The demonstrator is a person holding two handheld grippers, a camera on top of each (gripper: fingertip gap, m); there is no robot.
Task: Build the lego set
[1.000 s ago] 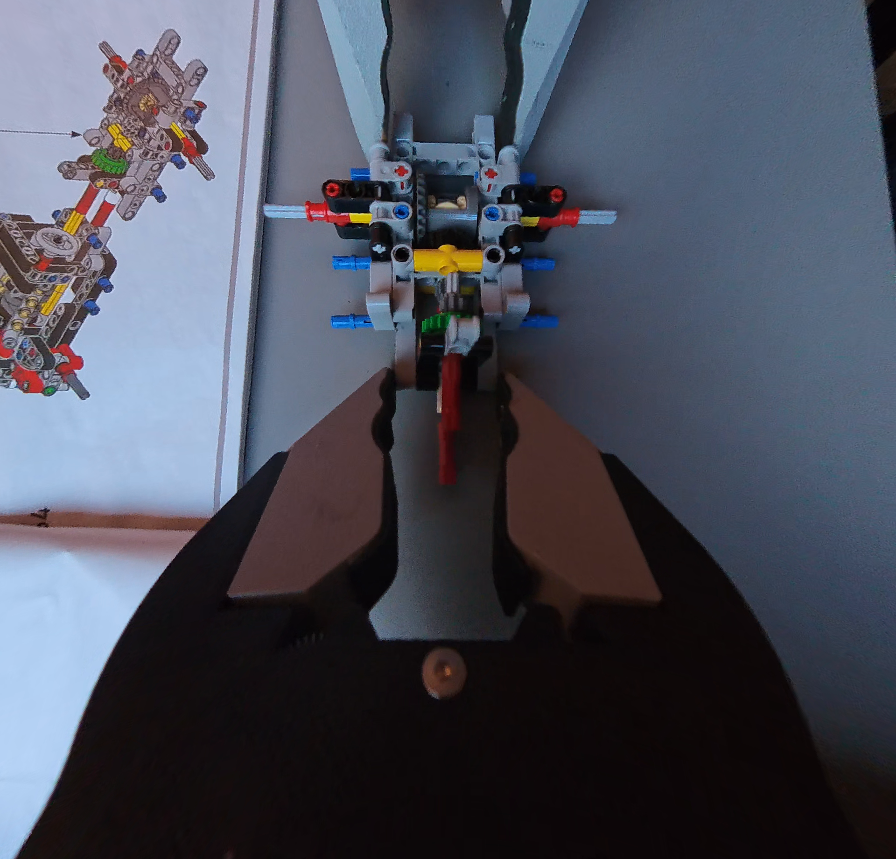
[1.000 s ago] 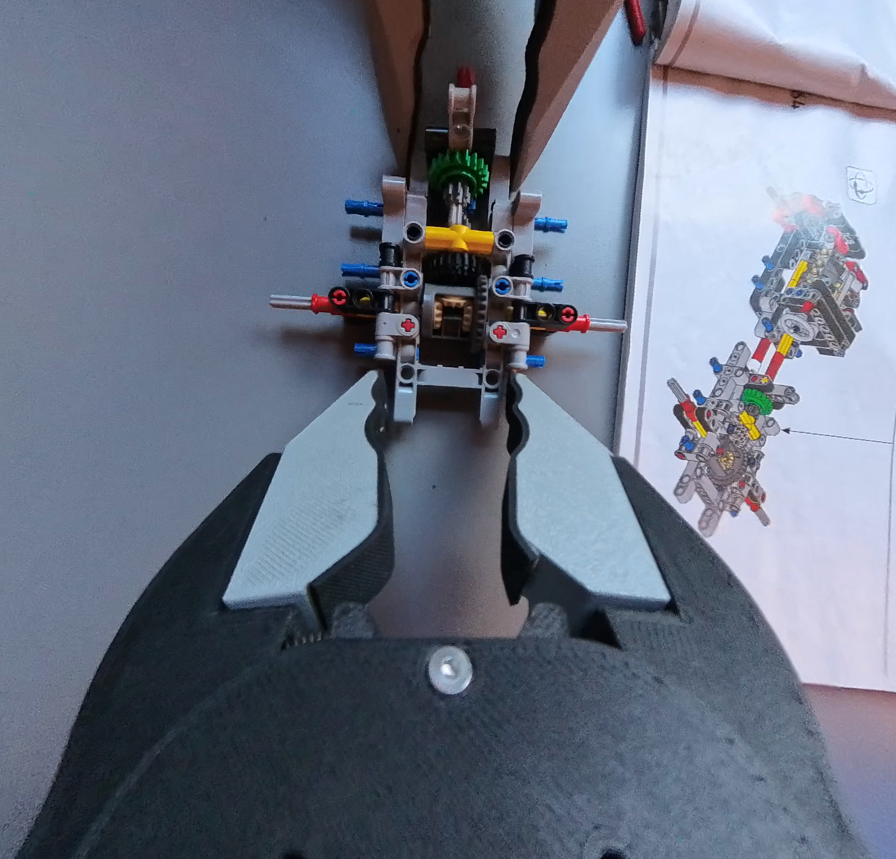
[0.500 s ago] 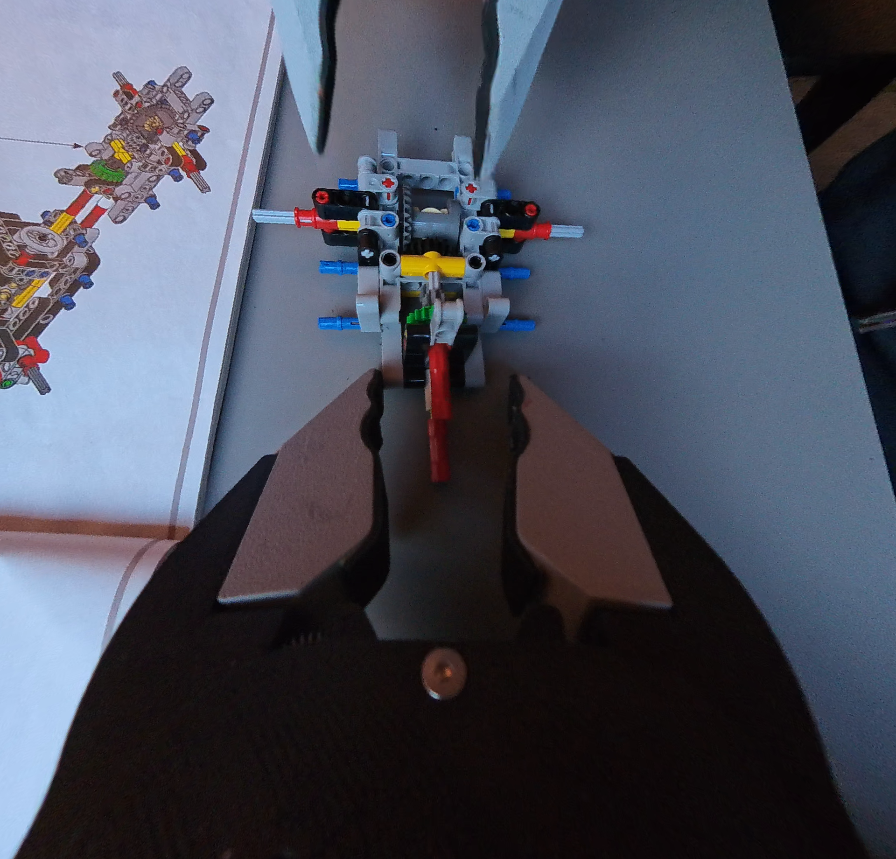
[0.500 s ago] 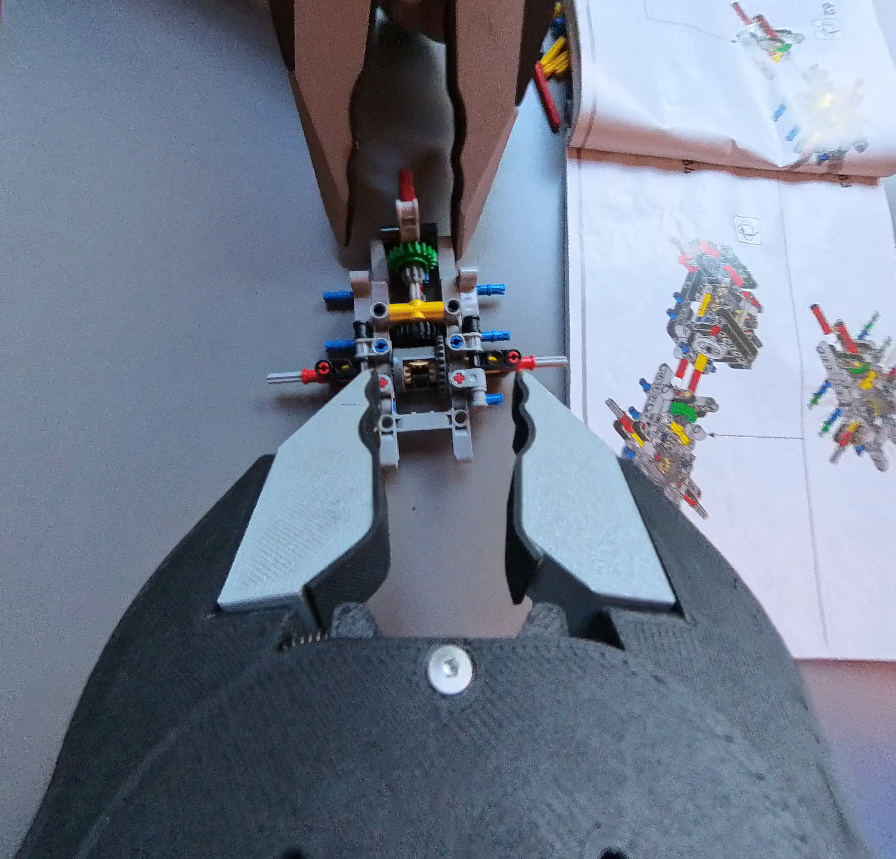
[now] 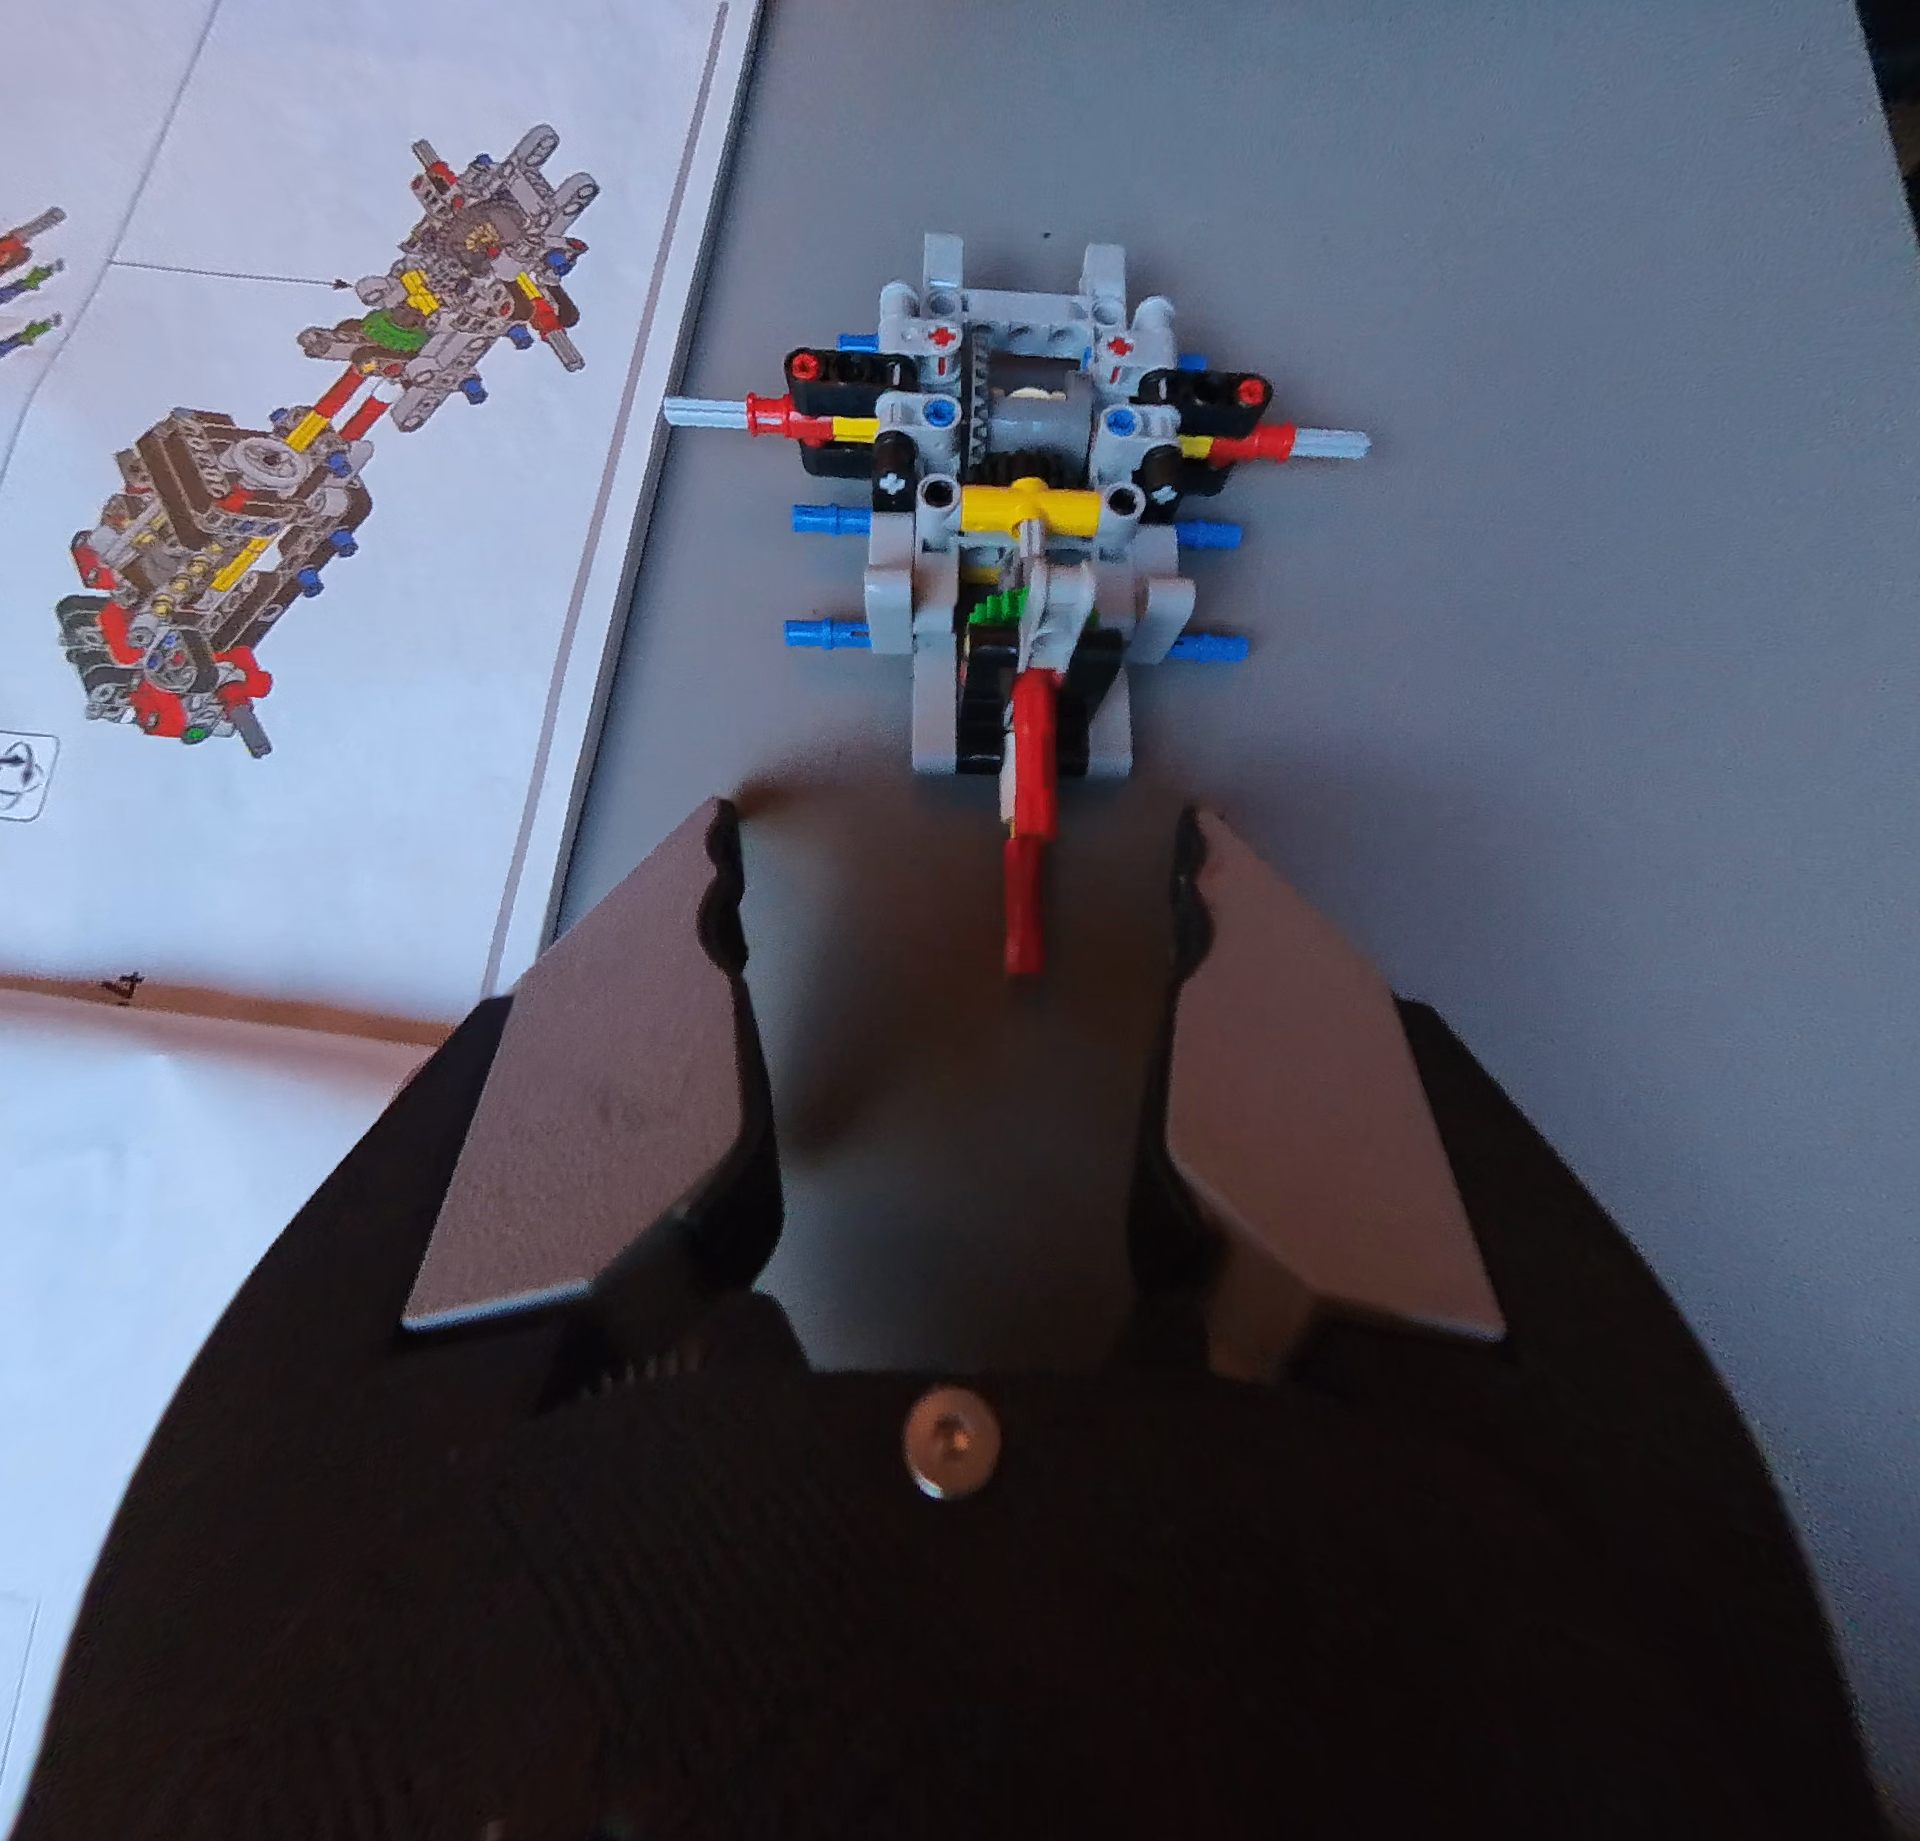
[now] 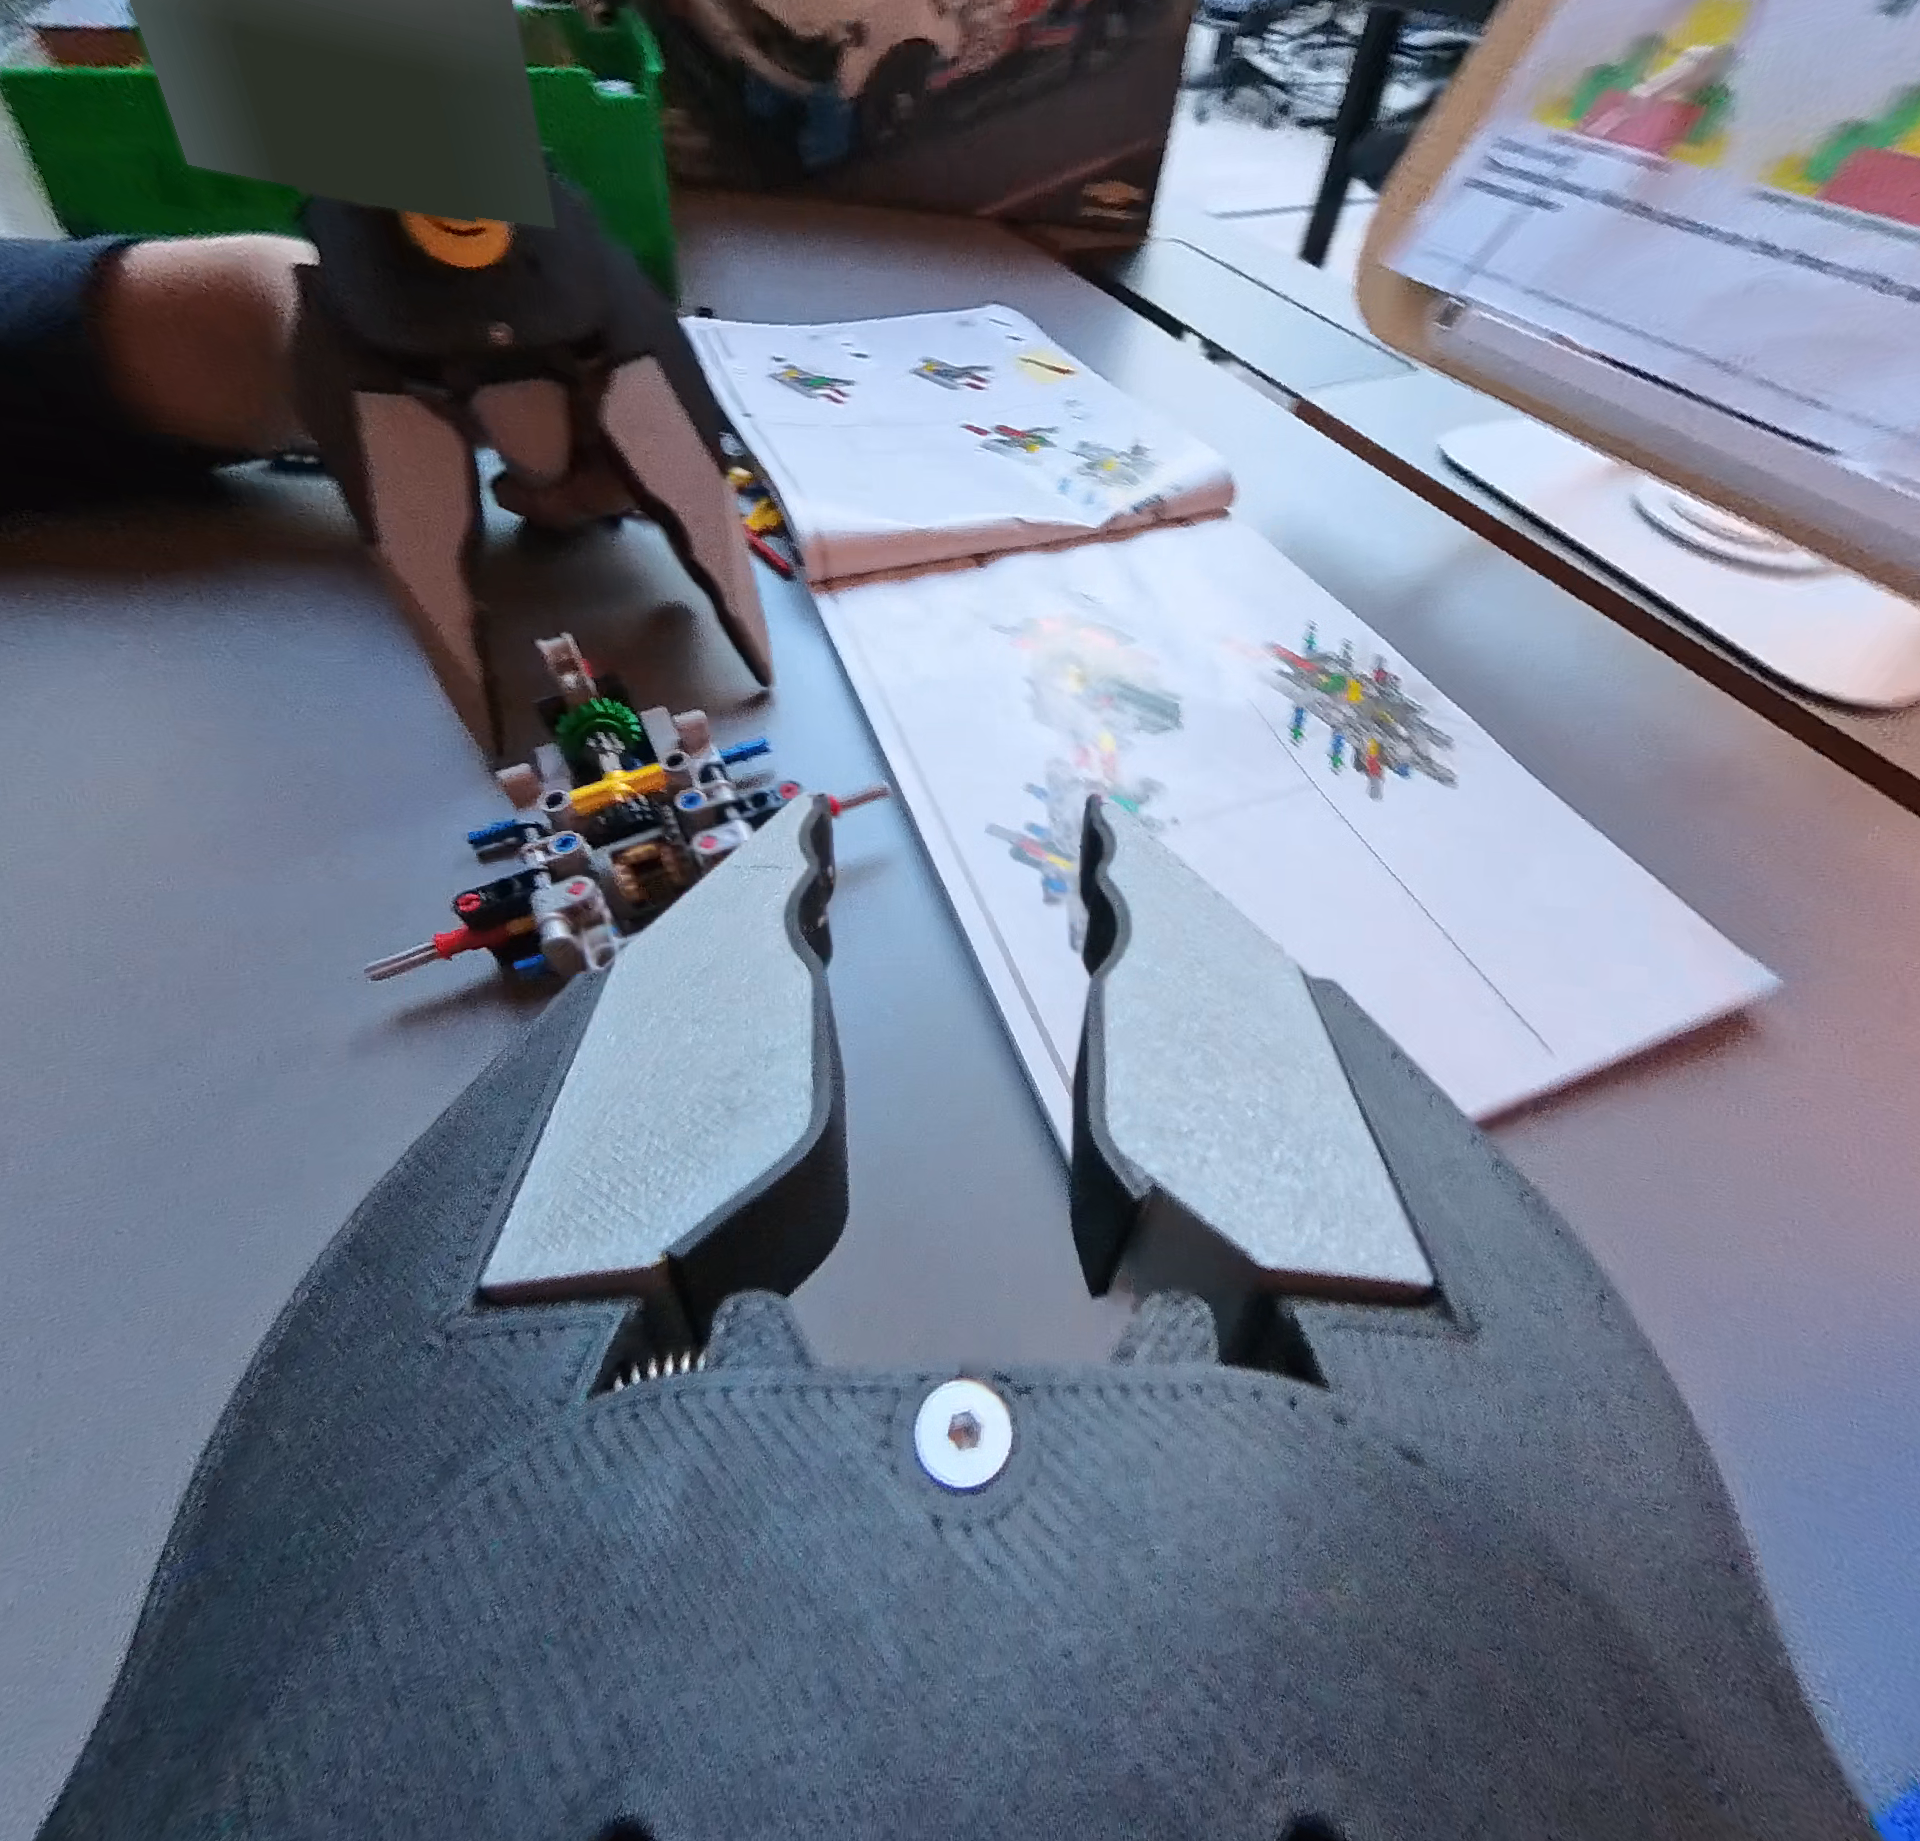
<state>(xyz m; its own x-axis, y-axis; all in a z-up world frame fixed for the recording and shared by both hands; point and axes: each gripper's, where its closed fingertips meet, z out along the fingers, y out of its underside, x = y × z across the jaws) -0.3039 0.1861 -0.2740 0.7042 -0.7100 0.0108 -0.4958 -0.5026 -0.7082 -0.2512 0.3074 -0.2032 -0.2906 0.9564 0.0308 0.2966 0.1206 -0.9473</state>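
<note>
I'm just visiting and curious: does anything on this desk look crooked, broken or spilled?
Nothing looks broken or spilled. The brick model sits flat on the grey desk beside the open instruction booklet, free of both open grippers. Only its red rod sticks out at a slight slant.

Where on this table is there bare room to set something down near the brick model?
Bare grey table lies right of the brick model in the left wrist view, running to the table's far edge. The strip between the model and the open instruction booklet is narrow. The left tongs, open, crowd the model's near end.
</note>
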